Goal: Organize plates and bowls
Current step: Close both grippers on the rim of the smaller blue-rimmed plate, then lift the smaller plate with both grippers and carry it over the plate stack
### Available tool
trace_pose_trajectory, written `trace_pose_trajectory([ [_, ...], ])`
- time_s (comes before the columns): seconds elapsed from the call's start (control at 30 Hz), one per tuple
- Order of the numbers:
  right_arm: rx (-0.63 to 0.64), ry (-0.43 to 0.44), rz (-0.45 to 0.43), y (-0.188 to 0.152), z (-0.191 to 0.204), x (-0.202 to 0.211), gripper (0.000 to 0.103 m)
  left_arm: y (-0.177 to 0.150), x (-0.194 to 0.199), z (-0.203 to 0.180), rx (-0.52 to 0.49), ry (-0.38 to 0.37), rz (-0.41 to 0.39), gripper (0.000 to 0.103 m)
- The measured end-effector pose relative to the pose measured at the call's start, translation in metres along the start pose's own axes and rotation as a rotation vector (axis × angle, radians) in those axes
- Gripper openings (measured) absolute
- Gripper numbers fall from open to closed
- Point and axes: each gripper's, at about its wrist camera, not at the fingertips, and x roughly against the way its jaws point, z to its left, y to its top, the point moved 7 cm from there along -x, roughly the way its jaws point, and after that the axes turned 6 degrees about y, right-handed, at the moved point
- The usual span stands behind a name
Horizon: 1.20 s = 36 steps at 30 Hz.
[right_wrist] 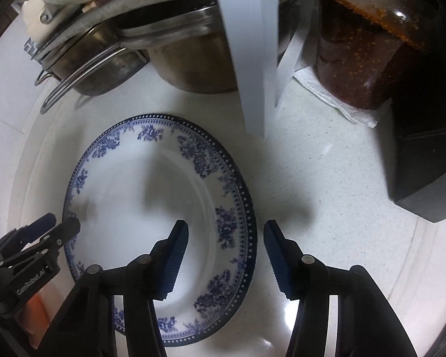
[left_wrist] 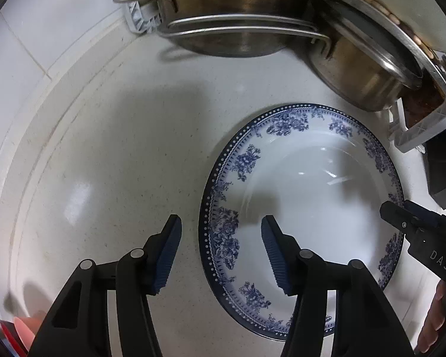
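Note:
A white plate with a blue floral rim [left_wrist: 300, 196] lies flat on the white counter; it also shows in the right wrist view [right_wrist: 151, 208]. My left gripper [left_wrist: 221, 255] is open, its fingers straddling the plate's left rim from above. My right gripper [right_wrist: 226, 257] is open, its fingers straddling the plate's right rim. Each gripper shows in the other's view at the plate's opposite edge: the right one [left_wrist: 407, 217] and the left one [right_wrist: 56, 226]. Neither holds anything.
Steel pots [left_wrist: 240, 26] sit under a rack at the back, also in the right wrist view [right_wrist: 163, 50]. A jar of dark sauce [right_wrist: 368, 44] stands on a paper towel at the right. A black box [right_wrist: 428, 166] sits beside it. A tiled wall [left_wrist: 44, 29] is at left.

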Motion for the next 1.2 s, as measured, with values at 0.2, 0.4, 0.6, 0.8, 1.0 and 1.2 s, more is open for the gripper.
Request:
trace_pose_trajectory([
  [0.2,0.002,-0.004,0.008,0.004,0.003,-0.006,0.049,0.001,-0.009,0.002,0.007,-0.007,0.022,0.051],
  [0.4,0.012,-0.013,0.009,0.005,0.003,-0.009,0.044,0.004,-0.02,0.0,0.015,-0.029,0.045,0.043],
  [0.6,0.016,-0.02,0.006,0.008,0.002,-0.009,0.037,0.008,-0.025,0.0,0.016,-0.027,0.042,0.041],
  [0.8,0.029,-0.029,0.004,0.007,-0.001,-0.007,0.033,0.004,-0.019,-0.002,0.017,-0.021,0.036,0.041],
  [1.0,0.02,-0.012,-0.002,0.006,-0.004,-0.004,0.032,0.002,-0.017,-0.002,0.014,-0.002,0.021,0.041],
  [1.2,0.018,0.009,-0.004,0.001,-0.006,0.0,0.032,-0.001,-0.006,-0.001,0.013,0.041,-0.024,0.037],
])
